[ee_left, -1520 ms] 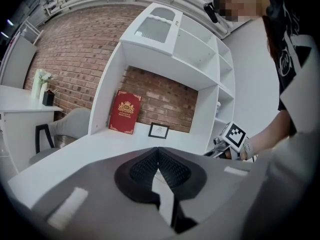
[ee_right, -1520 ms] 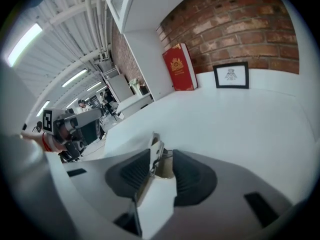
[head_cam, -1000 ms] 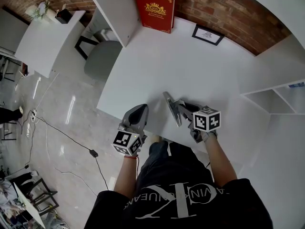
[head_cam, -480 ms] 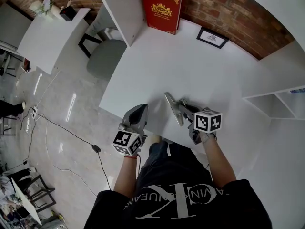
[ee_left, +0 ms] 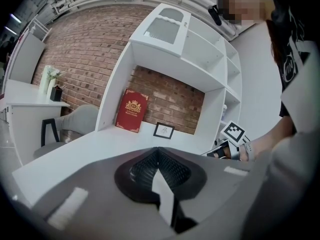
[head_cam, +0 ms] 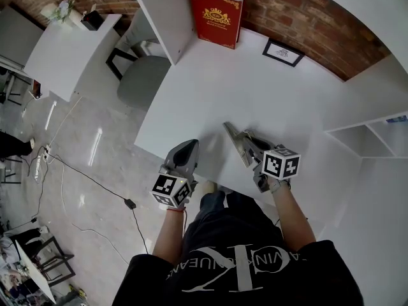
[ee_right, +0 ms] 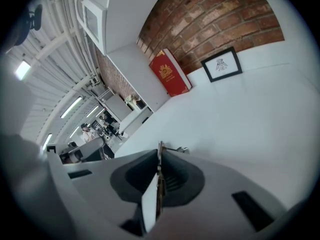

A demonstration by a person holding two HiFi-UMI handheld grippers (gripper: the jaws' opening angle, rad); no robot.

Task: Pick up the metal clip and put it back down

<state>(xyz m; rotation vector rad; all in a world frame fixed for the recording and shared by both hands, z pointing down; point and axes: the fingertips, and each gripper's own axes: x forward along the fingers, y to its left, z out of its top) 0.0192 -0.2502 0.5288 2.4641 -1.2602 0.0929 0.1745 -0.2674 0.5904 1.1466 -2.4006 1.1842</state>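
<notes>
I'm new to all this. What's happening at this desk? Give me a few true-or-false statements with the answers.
1. The right hand-held gripper is shut on the metal clip. True; its jaws have just been closing on it.
2. The left hand-held gripper holds something too. False: its jaws are together, with nothing between them.
3. The red book lies flat on the desk. False: it stands upright against the brick wall.
4. A framed picture stands at the wall too. True.
</notes>
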